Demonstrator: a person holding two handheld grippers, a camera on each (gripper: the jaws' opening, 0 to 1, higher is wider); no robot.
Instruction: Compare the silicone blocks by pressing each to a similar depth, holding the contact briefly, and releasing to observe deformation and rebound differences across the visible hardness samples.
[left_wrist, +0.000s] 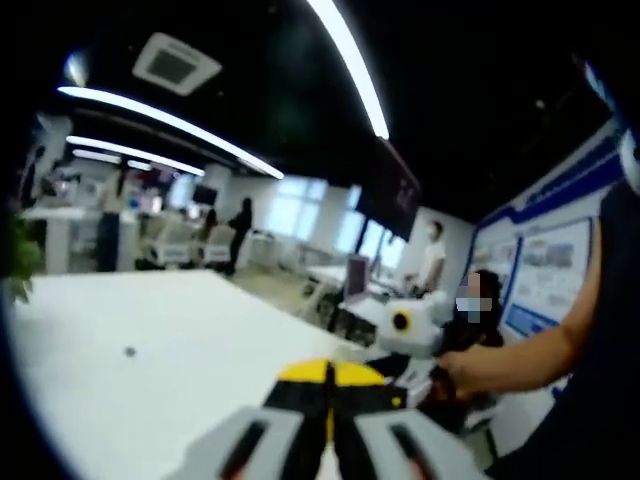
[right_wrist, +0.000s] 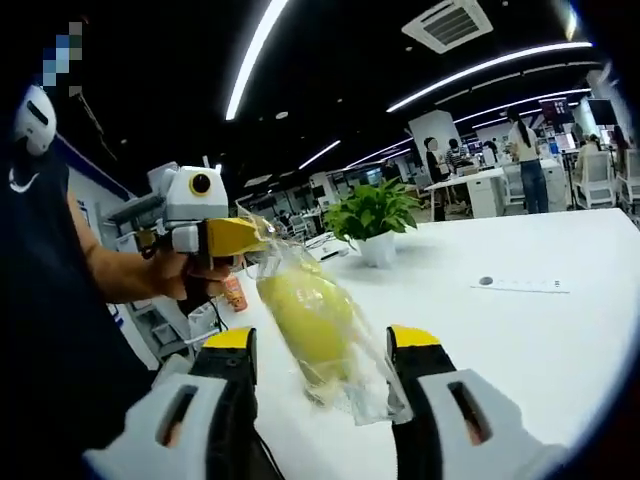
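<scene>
A pale yellow, rounded soft block in a clear crinkly plastic bag is hanging in the air above the white bench, and it is probably one of the silicone samples, though the wrapping and the blur make that uncertain. The bag's upper end is being held by the left tongs, whose yellow tips are closing together on the gathered plastic, with a person's hand wrapped around the handle behind them. In the left gripper view those same left tongs are standing pressed together, but the plastic between them is too hidden to make out there.

The right tongs are standing apart, one yellow-capped jaw on each side of the bagged block; they appear near it or just brushing the wrapping, not squeezing it, since the block is showing no dent.

As for progress, the comparison is looking barely begun: the sample is still sitting inside its bag, no other blocks are lying on the bench near it, and no press is being held. Left to do, by my judgement, are closing on this block, holding, releasing, and repeating on the other hardnesses.

Beyond the bagged block, a green leafy plant in a white pot is standing on the bench.
</scene>
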